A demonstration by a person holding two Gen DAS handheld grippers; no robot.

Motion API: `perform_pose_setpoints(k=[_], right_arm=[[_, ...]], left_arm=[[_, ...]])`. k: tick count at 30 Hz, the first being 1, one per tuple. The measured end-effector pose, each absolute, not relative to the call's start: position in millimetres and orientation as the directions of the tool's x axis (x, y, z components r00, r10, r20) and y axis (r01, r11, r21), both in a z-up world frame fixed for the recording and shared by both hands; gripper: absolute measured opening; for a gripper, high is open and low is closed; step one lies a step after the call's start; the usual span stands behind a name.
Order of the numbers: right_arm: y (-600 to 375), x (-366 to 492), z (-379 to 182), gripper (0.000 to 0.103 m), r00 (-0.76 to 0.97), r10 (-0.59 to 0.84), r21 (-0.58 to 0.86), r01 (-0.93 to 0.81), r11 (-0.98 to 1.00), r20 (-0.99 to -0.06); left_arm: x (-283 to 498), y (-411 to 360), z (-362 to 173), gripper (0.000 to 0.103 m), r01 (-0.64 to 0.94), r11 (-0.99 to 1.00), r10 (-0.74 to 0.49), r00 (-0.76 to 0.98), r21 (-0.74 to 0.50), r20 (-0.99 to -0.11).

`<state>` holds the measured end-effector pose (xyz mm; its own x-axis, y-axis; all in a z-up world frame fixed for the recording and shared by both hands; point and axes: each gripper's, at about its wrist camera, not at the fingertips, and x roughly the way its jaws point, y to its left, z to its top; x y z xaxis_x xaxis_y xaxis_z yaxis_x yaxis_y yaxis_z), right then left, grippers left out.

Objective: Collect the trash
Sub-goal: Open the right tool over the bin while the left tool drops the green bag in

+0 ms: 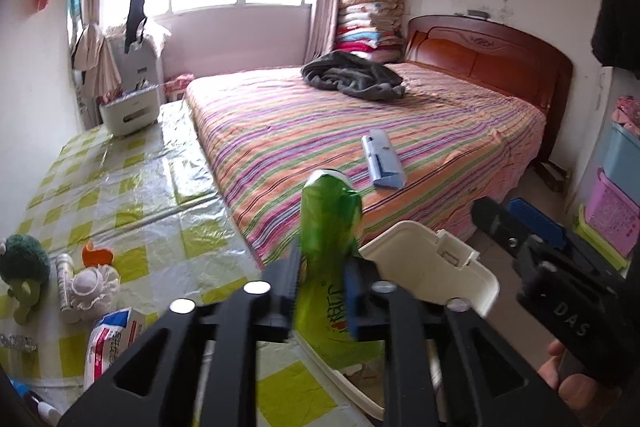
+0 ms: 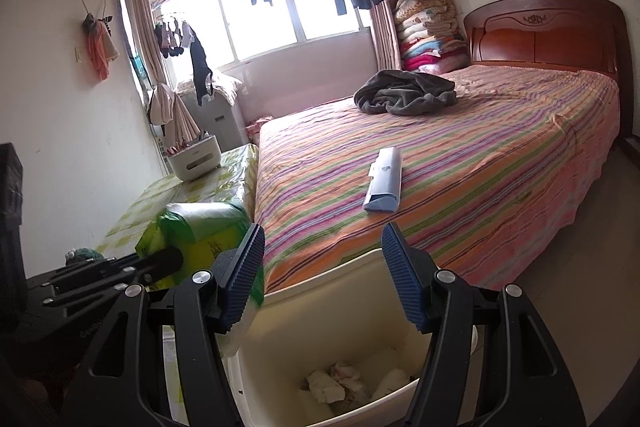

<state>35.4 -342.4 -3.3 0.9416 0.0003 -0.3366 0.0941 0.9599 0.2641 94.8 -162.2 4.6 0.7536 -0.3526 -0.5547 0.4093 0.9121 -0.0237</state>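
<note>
That green plastic bag (image 1: 328,227) between the left gripper (image 1: 320,291) pads looks light, floppy and slippery, probably pinched mid-fold, while the right gripper (image 2: 324,275) hangs wide, empty, over the bin (image 2: 320,267).

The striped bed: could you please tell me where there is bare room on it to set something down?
Most of the striped bed is bare: the near strip between the blue-white box and the bin's rim, and the stretch right of the box toward the headboard. The grey blanket takes the far middle; folded quilts crowd the far corner.
</note>
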Motion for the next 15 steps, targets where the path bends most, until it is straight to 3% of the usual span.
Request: perform_pose_setpoints(k=[3, 5, 15], right_arm=[[-339.2, 34.6, -3.7, 0.061, 0.942, 0.009, 0.26, 0.083, 0.962, -0.335], [-335.9, 34.9, -3.2, 0.061, 0.942, 0.013, 0.256, 0.078, 0.964, -0.334], [-325.8, 36.9, 0.4, 0.061, 0.946, 0.043, 0.262, 0.046, 0.964, -0.322]], left_arm=[[91.8, -157.3, 6.4, 0.069, 0.379, 0.925, -0.332, 0.789, -0.016, -0.517], [85.7, -155.1, 10.8, 0.078, 0.34, 0.94, -0.291, 0.833, 0.021, -0.471], [65.4, -143.6, 23.2, 0.08, 0.318, 0.943, -0.25, 0.875, 0.101, -0.415]])
